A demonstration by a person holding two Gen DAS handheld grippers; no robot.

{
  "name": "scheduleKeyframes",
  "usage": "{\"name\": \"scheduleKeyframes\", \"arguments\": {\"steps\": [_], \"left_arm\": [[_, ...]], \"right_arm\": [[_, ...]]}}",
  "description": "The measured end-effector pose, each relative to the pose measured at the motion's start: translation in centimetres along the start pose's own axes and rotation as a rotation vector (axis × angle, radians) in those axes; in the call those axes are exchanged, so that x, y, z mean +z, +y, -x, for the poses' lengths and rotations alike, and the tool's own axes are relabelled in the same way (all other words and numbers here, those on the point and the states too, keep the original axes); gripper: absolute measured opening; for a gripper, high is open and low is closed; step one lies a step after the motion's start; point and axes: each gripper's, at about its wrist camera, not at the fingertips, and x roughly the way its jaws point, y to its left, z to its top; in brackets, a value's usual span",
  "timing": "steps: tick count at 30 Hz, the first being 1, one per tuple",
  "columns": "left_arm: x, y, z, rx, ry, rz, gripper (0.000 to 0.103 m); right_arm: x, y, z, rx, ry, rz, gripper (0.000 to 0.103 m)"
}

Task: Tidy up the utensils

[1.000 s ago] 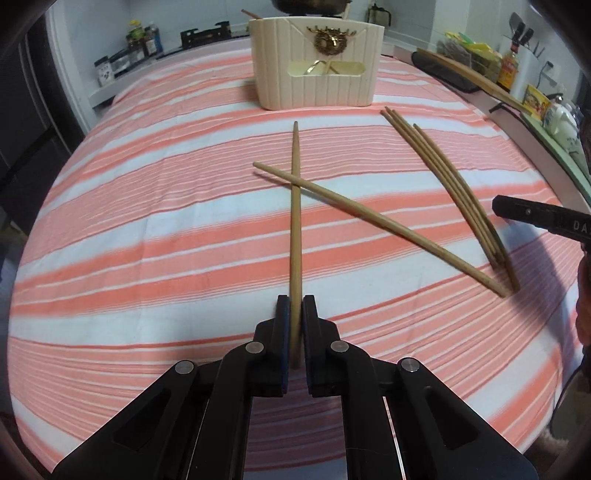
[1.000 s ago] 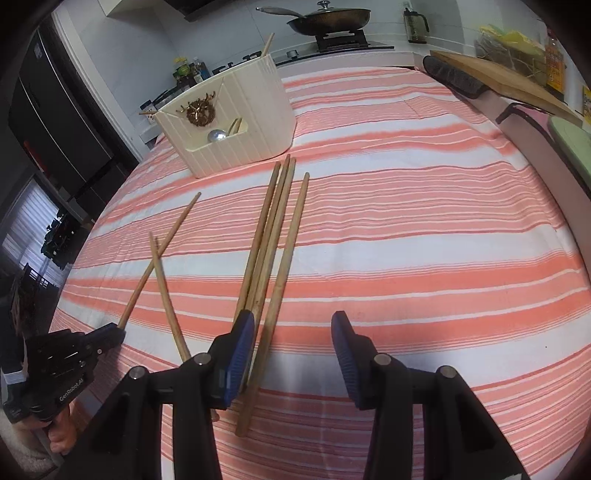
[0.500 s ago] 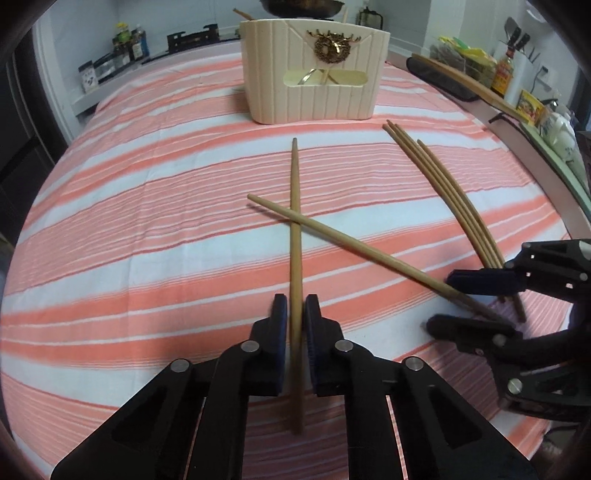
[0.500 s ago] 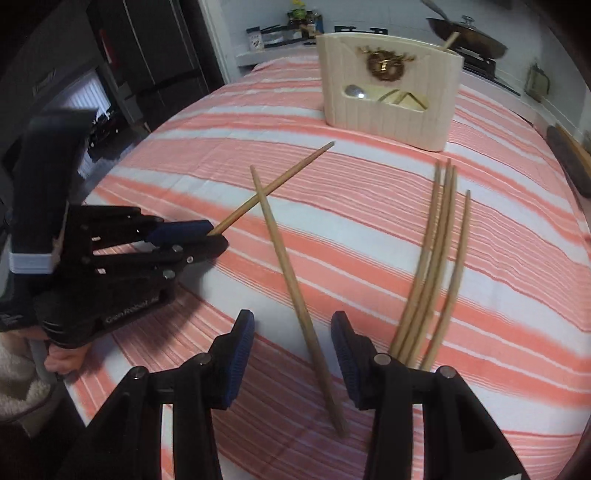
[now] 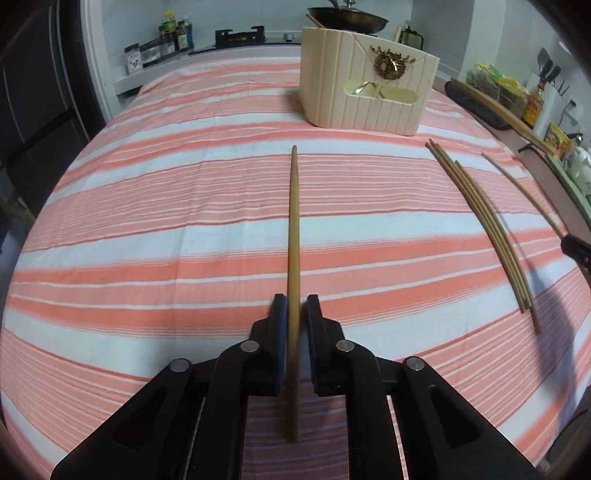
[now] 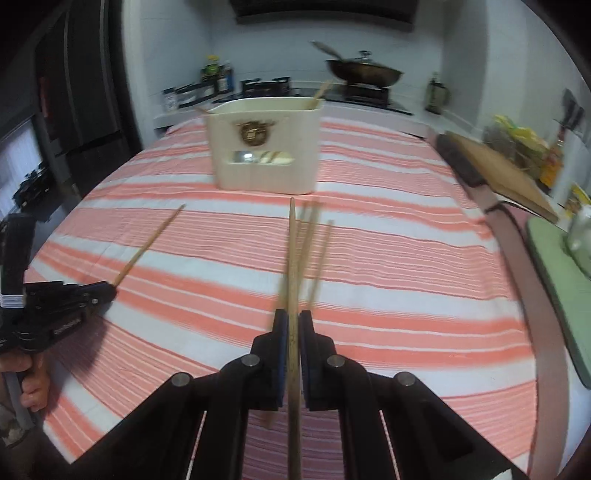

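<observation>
A cream utensil holder (image 5: 365, 92) (image 6: 264, 155) stands at the far side of the striped cloth, with a spoon and chopsticks in it. My left gripper (image 5: 294, 302) (image 6: 107, 291) has a wooden chopstick (image 5: 293, 229) (image 6: 147, 247) lying straight between its jaws. The jaws are opening, and a thin gap shows beside the right pad. My right gripper (image 6: 293, 314) (image 5: 576, 249) is shut on another chopstick (image 6: 291, 258) (image 5: 524, 192), lifted above the cloth and pointing at the holder. A bundle of several chopsticks (image 5: 480, 229) (image 6: 312, 240) lies on the cloth between the two grippers.
A wooden cutting board (image 6: 498, 173) and a green mat (image 6: 554, 266) lie along the right edge of the table. Behind the holder are a wok (image 6: 364, 72) on a stove and some bottles (image 5: 173, 33). A person's hand (image 6: 29, 387) grips the left tool at the near-left edge.
My right gripper swung left from the bundle, closed on the chopstick that crossed the left one, and carried it up and away. The left gripper drew nearer the holder with its chopstick.
</observation>
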Motion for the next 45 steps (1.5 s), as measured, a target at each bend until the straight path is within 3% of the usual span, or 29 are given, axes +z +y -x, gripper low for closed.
{"name": "scheduleKeyframes", "arguments": {"steps": [1,2,4,6,7,8,9,11,24,32,34,36,37,39,42,43,44,45], "left_arm": [[0.2,-0.2,-0.2,-0.013,0.004,-0.007,0.038],[0.5,-0.6,-0.4,-0.023,0.014,-0.017,0.064],[0.7,-1.3,-1.1,0.013,0.045,-0.047,0.093],[0.7,-1.4,-1.7,0.041,0.049,-0.055,0.103],[0.7,-1.1,-1.8,0.031,0.051,-0.040,0.103],[0.8,-0.9,-1.8,0.027,0.053,-0.024,0.103],[0.8,-0.9,-1.8,0.033,0.052,-0.026,0.103],[0.8,-0.9,-1.7,0.037,0.056,-0.031,0.103],[0.3,-0.6,-1.4,0.000,0.075,-0.066,0.103],[2.8,1.2,-1.5,-0.084,0.207,-0.210,0.102],[4.2,1.5,-2.5,-0.097,0.237,-0.232,0.102],[5.7,1.5,-3.9,-0.098,0.262,-0.254,0.096],[6.5,1.5,-4.7,-0.092,0.277,-0.260,0.088],[8.4,1.4,-6.0,-0.102,0.281,-0.248,0.087],[11.3,1.0,-7.7,-0.081,0.276,-0.228,0.072],[12.1,0.9,-8.1,-0.077,0.265,-0.219,0.055],[12.7,0.9,-8.3,-0.065,0.252,-0.206,0.030],[13.2,1.1,-8.4,-0.067,0.247,-0.187,0.012]], "right_arm": [[-0.3,-1.4,-0.8,-0.016,0.034,-0.014,0.006],[-0.9,-2.6,-1.8,-0.038,0.060,-0.023,0.007],[-2.0,-4.2,-3.4,-0.063,0.111,-0.029,0.010],[-3.0,-5.3,-4.1,-0.042,0.129,-0.067,0.016],[-3.1,-5.6,-3.8,-0.024,0.107,-0.084,0.021],[-3.4,-5.8,-4.0,-0.008,0.114,-0.098,0.052],[-3.6,-5.9,-4.2,0.011,0.113,-0.102,0.074],[-3.9,-4.7,-4.3,-0.010,0.090,-0.027,0.082],[-3.9,-4.5,-4.3,0.001,0.074,-0.037,0.082],[-2.6,-5.4,-4.2,0.098,0.334,0.102,0.079],[-1.7,-5.6,-5.1,0.106,0.373,0.121,0.073],[-0.1,-5.8,-6.3,0.109,0.384,0.133,0.064],[0.8,-5.8,-7.1,0.104,0.385,0.139,0.062],[3.0,-5.8,-8.8,0.105,0.383,0.126,0.051],[6.3,-5.8,-11.6,0.091,0.366,0.095,0.035],[7.4,-5.7,-12.5,0.084,0.357,0.081,0.029],[8.3,-5.7,-13.4,0.081,0.354,0.068,0.013],[9.0,-5.8,-14.0,0.085,0.350,0.050,0.008]]}}
